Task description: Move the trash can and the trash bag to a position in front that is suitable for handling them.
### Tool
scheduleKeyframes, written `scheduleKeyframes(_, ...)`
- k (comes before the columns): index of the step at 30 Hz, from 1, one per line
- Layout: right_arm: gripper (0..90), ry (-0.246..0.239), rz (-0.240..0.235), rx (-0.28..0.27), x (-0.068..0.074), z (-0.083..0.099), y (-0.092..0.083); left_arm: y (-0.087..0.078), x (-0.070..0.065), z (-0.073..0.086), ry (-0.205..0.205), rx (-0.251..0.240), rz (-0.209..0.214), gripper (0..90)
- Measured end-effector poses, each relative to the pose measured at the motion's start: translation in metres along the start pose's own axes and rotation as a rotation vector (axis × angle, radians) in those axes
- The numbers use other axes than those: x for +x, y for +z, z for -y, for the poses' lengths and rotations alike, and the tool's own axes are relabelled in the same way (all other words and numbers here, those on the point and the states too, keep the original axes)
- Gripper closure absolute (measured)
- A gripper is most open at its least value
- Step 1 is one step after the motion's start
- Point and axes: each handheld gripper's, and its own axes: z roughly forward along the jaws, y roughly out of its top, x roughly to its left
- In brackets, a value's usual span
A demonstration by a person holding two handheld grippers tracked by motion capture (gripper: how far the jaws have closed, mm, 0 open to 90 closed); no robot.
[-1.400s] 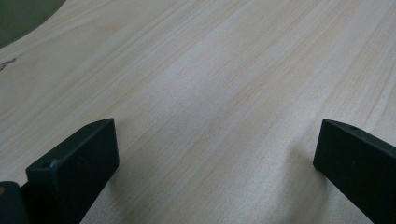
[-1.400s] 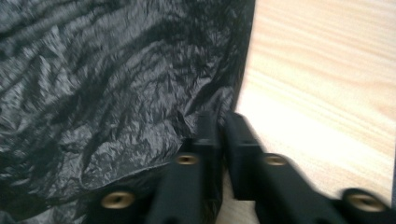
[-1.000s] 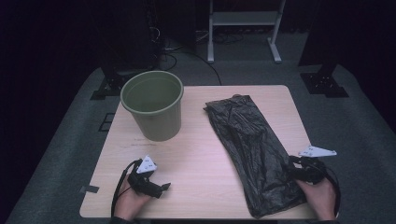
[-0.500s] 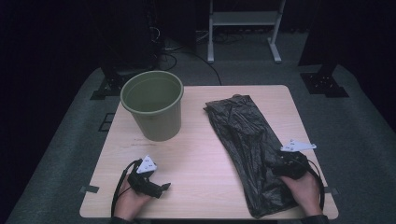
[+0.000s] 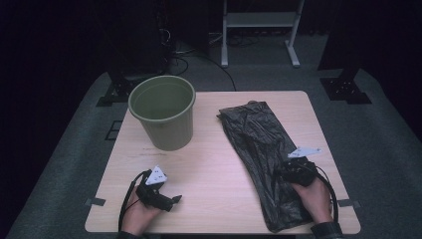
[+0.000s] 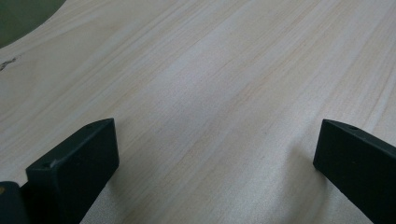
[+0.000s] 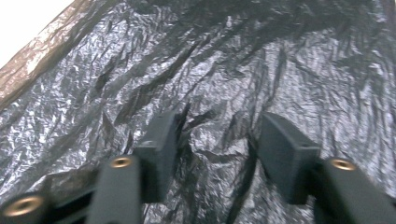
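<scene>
— Jaws of the right gripper (image 7: pixel 212 154) have just been closing over the black bin bag (image 5: pixel 259 149), which lies flat on the tabletop's (image 5: pixel 214 164) right half; crinkled film sits between them, not yet pinched.

— And the left gripper (image 5: pixel 169 201)?

— Rested near the front edge, jaws spread on bare wood, likely kept ready. Farther off, the green bucket (image 5: pixel 163 117) is stood upright, presumably for lining.

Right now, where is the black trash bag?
In the high view, the black trash bag lies flat on the table's right half, right of the green bucket, with the right gripper at its near end.
</scene>
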Motion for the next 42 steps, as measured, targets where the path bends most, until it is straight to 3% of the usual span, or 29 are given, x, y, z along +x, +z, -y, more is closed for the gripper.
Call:
scheduleKeyframes(3, 72.9, -0.002, -0.003, -0.010, -0.001, 0.002, -0.002, 0.000, 0.000, 0.000, 0.000, 0.000, 0.000, 0.0)
scheduleKeyframes(4, 72.9, -0.002, -0.003, -0.010, -0.001, 0.002, -0.002, 0.000, 0.000, 0.000, 0.000, 0.000, 0.000, 0.0)
scheduleKeyframes(6, 87.2, -0.012, -0.011, -0.012, 0.000, 0.002, -0.002, 0.000, 0.000, 0.000, 0.000, 0.000, 0.000, 0.0)
scheduleKeyframes(7, 90.0, -0.037, 0.002, -0.010, 0.003, 0.002, -0.002, 0.000, 0.000, 0.000, 0.000, 0.000, 0.000, 0.0)
scheduleKeyframes(16, 90.0, -0.030, 0.042, -0.007, -0.003, 0.009, -0.012, 0.000, 0.000, 0.000, 0.000, 0.000, 0.000, 0.0)
scheduleKeyframes(18, 90.0, -0.028, 0.062, 0.002, -0.008, 0.018, -0.022, 0.000, 0.000, 0.000, 0.000, 0.000, 0.000, 0.0)
scheduleKeyframes(25, 89.7, -0.014, 0.060, -0.016, -0.013, 0.036, -0.041, 0.000, 0.000, 0.000, 0.000, 0.000, 0.000, 0.0)
scheduleKeyframes(26, 75.3, 0.001, 0.044, -0.048, -0.014, 0.036, -0.047, 0.000, 0.000, 0.000, 0.000, 0.000, 0.000, 0.0)
scheduleKeyframes(29, 51.2, 0.023, 0.032, -0.088, -0.015, 0.033, -0.049, 0.000, 0.000, 0.000, 0.000, 0.000, 0.000, 0.0)
scheduleKeyframes(30, 51.2, 0.023, 0.032, -0.088, -0.015, 0.033, -0.049, 0.000, 0.000, 0.000, 0.000, 0.000, 0.000, 0.0)
scheduleKeyframes(31, 44.2, 0.030, 0.026, -0.095, -0.015, 0.031, -0.047, 0.000, 0.000, 0.000, 0.000, 0.000, 0.000, 0.0)
scheduleKeyframes(32, 30.8, 0.039, 0.006, -0.095, -0.014, 0.029, -0.039, 0.000, 0.000, 0.000, 0.000, 0.000, 0.000, 0.0)
scheduleKeyframes(34, 23.1, 0.035, 0.000, -0.084, -0.014, 0.028, -0.032, 0.000, 0.000, 0.000, 0.000, 0.000, 0.000, 0.0)
scheduleKeyframes(40, 15.3, 0.025, 0.000, -0.062, -0.014, 0.028, -0.019, 0.000, 0.000, 0.000, -0.001, 0.000, 0.000, 0.0)
scheduleKeyframes(42, 13.0, 0.000, 0.029, -0.052, -0.011, 0.028, -0.016, 0.000, 0.001, 0.000, -0.005, -0.003, 0.006, 0.0)
